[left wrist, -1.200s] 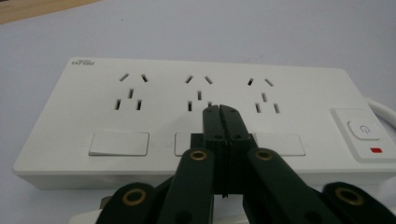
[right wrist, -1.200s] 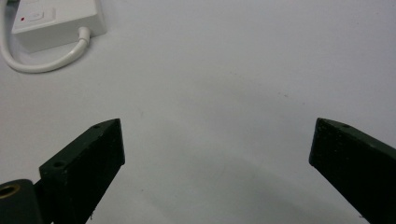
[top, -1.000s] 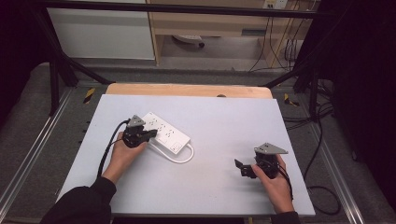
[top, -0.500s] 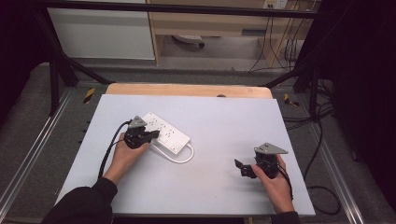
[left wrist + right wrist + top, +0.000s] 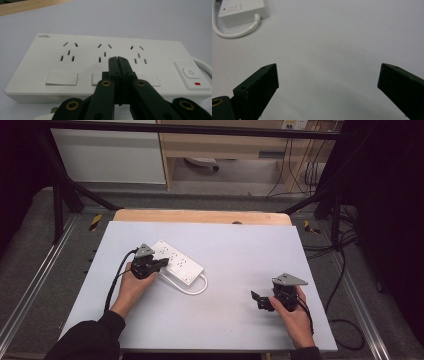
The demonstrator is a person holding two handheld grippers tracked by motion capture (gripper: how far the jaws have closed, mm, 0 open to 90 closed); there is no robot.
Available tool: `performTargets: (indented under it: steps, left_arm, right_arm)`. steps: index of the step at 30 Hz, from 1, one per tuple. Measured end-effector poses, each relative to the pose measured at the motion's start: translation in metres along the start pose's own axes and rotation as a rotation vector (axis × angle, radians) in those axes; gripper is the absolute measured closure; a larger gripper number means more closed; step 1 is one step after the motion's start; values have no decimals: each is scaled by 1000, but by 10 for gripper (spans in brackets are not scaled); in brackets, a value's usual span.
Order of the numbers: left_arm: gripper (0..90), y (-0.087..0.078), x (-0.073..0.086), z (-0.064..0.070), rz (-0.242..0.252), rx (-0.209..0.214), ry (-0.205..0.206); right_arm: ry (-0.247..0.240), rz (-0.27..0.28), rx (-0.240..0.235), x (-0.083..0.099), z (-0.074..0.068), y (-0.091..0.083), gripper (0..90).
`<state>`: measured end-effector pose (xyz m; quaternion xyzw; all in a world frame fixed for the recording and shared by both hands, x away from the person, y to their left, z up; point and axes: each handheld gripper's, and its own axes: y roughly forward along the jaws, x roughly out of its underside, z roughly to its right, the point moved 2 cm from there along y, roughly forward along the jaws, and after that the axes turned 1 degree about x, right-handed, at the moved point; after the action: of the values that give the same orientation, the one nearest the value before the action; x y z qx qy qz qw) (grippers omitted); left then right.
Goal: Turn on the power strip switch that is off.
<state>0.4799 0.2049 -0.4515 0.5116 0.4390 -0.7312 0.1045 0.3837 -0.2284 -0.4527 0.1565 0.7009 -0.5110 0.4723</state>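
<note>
Near edge of power strip (image 5: 107,67) partly hidden behind black jaws in left gripper view; middle flat cover mostly blocked. Far end of cord (image 5: 235,31) cut off at frame edge in right gripper view, plug not visible. Brand text at strip corner too small to read.

Left hand-held gripper (image 5: 159,263) clenched, jaws pressed together w/ nothing between, tips over strip's near side at counter (image 5: 240,245) left-centre. Right hand-held gripper (image 5: 260,301) released, jaws wide apart, over bare counter, well apart from strip.

Strip: white, glossy plastic, flat rectangular, three socket groups, round power button (image 5: 191,72) w/ small red mark beside. Cord white, looped beside strip. Counter top matte pale grey, wood strip (image 5: 200,216) along far edge.
</note>
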Motion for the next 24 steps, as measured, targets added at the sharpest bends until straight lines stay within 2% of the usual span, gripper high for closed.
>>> performTargets:
  steps: [3, 7, 16, 24]
  left_arm:
    - [899, -1, 0, 0, 12, -7, -10]
    - [829, -4, -2, 0, 30, -6, -27]
    - [606, -12, -8, 1, 75, -24, -48]
    - [424, -17, -12, 5, 110, -15, -63]
  right_arm:
    - [0, 2, -1, 0, 0, 0, 39]
    - [3, 2, -2, 0, 0, 0, 39]
    - [2, 3, 0, 0, 0, 0, 39]
    - [3, 4, 2, 0, 0, 0, 39]
